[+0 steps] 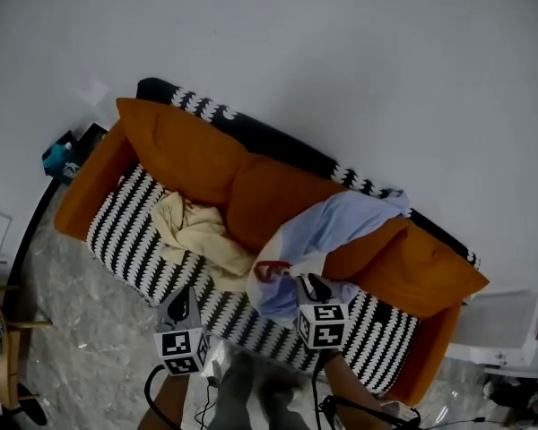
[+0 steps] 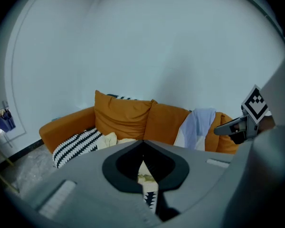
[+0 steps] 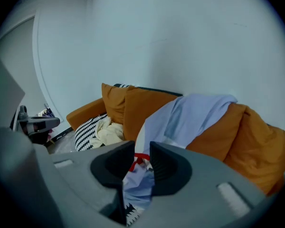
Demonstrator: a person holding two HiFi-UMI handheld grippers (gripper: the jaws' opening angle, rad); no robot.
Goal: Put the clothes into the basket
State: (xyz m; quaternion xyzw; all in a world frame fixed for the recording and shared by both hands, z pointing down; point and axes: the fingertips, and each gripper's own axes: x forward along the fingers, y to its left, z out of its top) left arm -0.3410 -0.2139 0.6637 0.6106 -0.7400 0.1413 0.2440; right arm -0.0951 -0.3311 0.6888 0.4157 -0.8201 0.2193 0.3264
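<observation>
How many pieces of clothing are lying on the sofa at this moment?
2. A cream garment lies crumpled on the striped seat, left of centre. A light blue garment hangs over the orange back cushion down to the seat, right of it. Others may hide underneath.

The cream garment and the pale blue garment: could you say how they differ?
The cream garment lies crumpled on the striped seat; the pale blue garment drapes over a back cushion down to the seat. The cream garment is plain; the pale blue garment shows red trim. Both rest on the sofa.
</observation>
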